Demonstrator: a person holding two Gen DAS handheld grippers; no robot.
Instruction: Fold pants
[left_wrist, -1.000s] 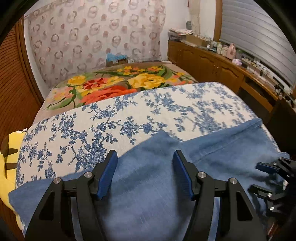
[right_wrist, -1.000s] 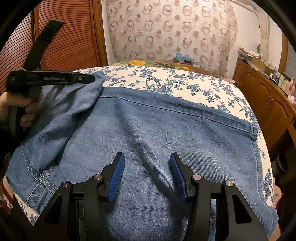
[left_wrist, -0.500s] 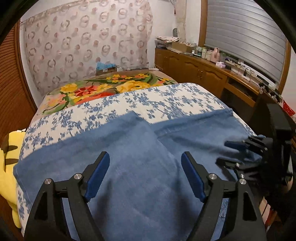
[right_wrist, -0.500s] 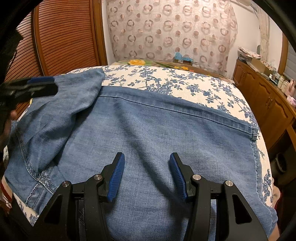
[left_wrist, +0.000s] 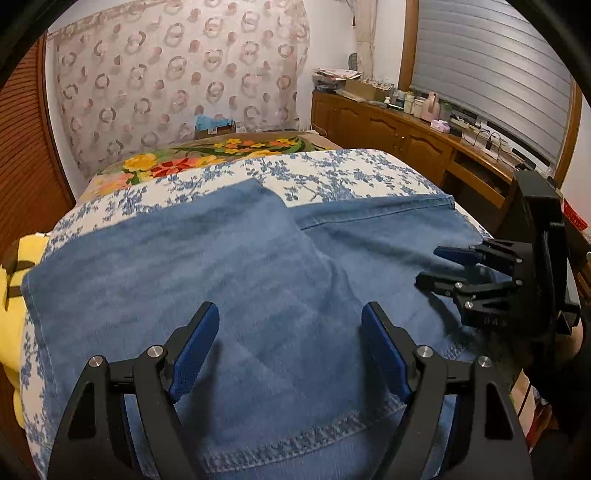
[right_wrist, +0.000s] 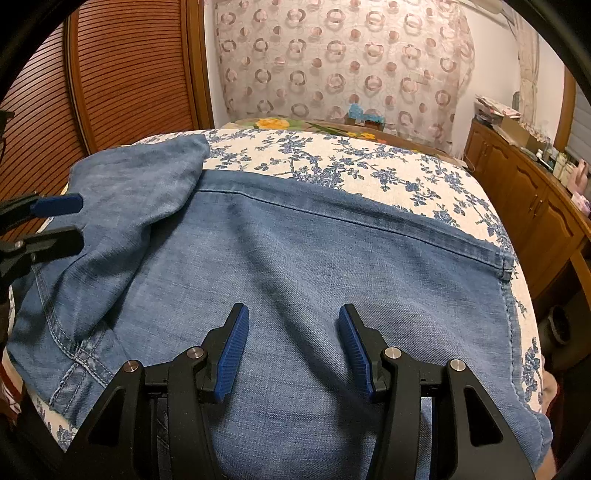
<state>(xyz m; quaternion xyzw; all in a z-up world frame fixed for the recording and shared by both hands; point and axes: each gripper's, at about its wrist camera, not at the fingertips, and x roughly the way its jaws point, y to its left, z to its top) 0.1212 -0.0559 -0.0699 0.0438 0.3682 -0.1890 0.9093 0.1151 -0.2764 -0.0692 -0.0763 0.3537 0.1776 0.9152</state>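
We see blue jeans (right_wrist: 295, 258) spread flat on a floral bedspread (right_wrist: 351, 162), one part folded over at the left far corner. Our left gripper (left_wrist: 288, 343) hovers above the folded denim, jaws spread wide, nothing between them. Our right gripper (right_wrist: 293, 343) hangs over the jeans' near middle, jaws parted, pinching nothing. Wooden cabinets (left_wrist: 388, 129) line the right wall.
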